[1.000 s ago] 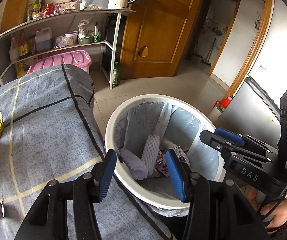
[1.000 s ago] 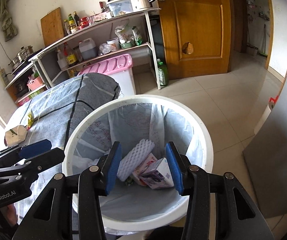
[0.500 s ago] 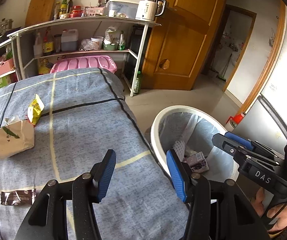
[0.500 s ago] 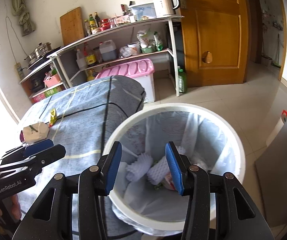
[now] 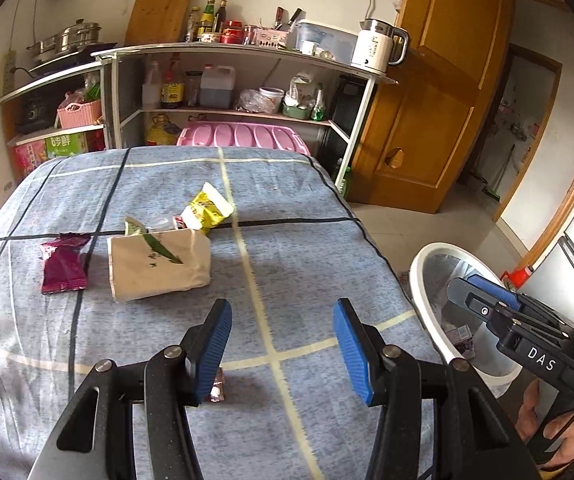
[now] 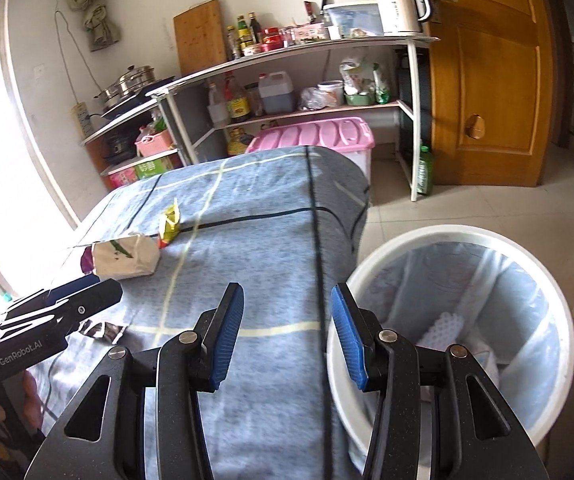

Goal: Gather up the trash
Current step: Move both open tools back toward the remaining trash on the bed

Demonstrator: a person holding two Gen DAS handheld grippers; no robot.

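Both tools are sitting wide apart with nothing between the pads. The left tool is hanging over the near part of the counter (blue checked cloth on it), and the right tool is hanging at the counter's right edge, right beside the trash bin.

Closest piece of trash is a small shiny foil wrapper lying flat at the near edge, just under the left tool's left pad and partly hidden by it. Further out toward the middle: a beige paper bag lying on its side, a crumpled yellow snack packet just behind it, and a magenta wrapper just beside the bag toward the left edge.

I'm guessing all of this is super light and floppy. The foil one is looking like the annoying one: thin, flat and probably slippery, so I'd be pinching a raised crinkle or an end instead of trying to scoop it. The paper bag is looking puffy and crushable, so squeezing across the folded top edge should be working fine. The bin is already holding white foam netting and a small carton
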